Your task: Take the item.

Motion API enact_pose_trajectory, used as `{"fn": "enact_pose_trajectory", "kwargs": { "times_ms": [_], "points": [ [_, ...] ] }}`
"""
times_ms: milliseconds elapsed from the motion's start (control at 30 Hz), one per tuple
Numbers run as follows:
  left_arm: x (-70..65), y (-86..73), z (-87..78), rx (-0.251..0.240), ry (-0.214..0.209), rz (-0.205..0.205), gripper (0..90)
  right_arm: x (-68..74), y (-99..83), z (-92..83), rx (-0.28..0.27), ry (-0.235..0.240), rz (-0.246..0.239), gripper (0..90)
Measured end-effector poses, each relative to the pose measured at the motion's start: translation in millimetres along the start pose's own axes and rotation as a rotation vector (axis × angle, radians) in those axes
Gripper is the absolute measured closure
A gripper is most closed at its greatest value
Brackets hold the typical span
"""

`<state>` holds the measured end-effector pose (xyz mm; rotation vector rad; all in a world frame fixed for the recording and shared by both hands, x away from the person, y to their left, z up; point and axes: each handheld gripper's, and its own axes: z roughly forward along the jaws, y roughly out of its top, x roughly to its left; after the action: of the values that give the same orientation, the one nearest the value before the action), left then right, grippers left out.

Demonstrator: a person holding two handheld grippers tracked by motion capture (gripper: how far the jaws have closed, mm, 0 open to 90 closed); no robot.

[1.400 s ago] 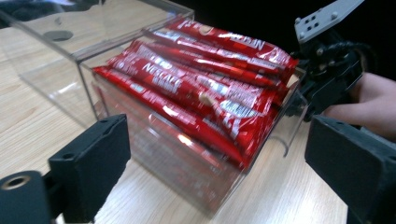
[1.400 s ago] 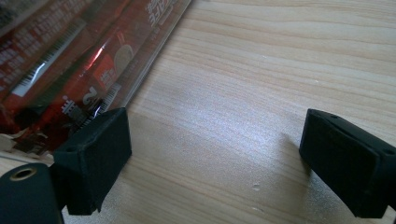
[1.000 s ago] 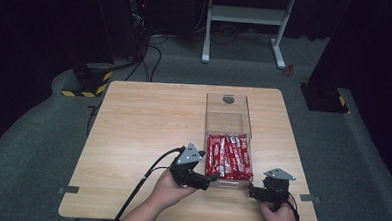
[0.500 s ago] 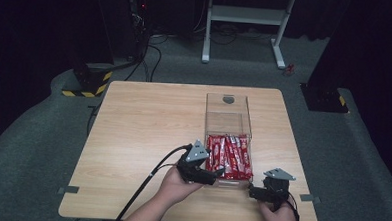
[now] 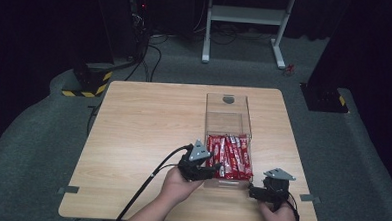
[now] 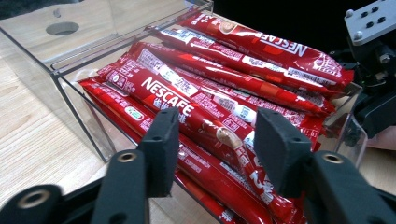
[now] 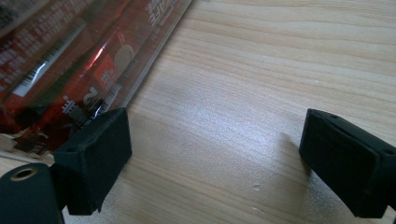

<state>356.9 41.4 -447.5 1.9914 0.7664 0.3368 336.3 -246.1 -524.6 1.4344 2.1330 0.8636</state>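
Now, left tool (image 6: 215,140): jaws part open, and they have just been closing; a red Nescafé stick (image 6: 196,116) lies between the pads, which stand either side of it with a gap visible, so no grip shows yet.
Left tool's place: at the near left corner of the clear box (image 5: 228,117), reaching over its low front edge in the high view (image 5: 201,166); a hand (image 5: 178,185) holds it from below.
Right tool (image 7: 215,158): jaws wide open with bare wood between the pads; one pad sits just beside the box's clear wall, whether touching I cannot tell.
Right tool's place: on the table (image 5: 143,128) at the box's near right corner in the high view (image 5: 268,191).
Sticks: a pile of red sachets (image 5: 229,157) fills the near half of the box, lying lengthwise, some overlapping.
Box: clear, long, on the right half of the table; its far half has a flat clear cover with a round hole (image 5: 228,99).
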Motion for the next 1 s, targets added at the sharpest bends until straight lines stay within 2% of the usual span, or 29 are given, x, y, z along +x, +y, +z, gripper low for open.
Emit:
{"fn": "enact_pose_trajectory", "kwargs": {
  "times_ms": [33,200,367,667,733,1000],
  "points": [
    [-0.6,-1.0,0.3,-0.005,0.004,-0.007,55.4,0.0,0.0,0.0,0.000,0.000,0.000,9.0],
    [-3.3,-2.6,0.3,-0.005,0.024,0.011,59.7,0.1,0.0,-0.1,0.001,0.000,0.001,9.0],
    [-3.9,-2.9,-0.8,-0.002,0.022,0.007,68.3,0.0,0.0,0.0,0.000,0.000,-0.001,9.0],
    [-3.2,-4.9,-3.9,-0.007,0.020,-0.026,83.0,0.0,0.0,0.0,0.000,0.000,0.000,8.9],
    [-3.0,-4.9,-4.6,-0.009,0.003,-0.035,88.0,0.0,0.0,0.0,0.000,0.000,0.000,9.0],
    [-5.0,-6.0,-7.4,-0.029,0.007,-0.035,89.3,0.0,0.0,0.0,0.000,0.000,0.000,9.0]
  ]
}}
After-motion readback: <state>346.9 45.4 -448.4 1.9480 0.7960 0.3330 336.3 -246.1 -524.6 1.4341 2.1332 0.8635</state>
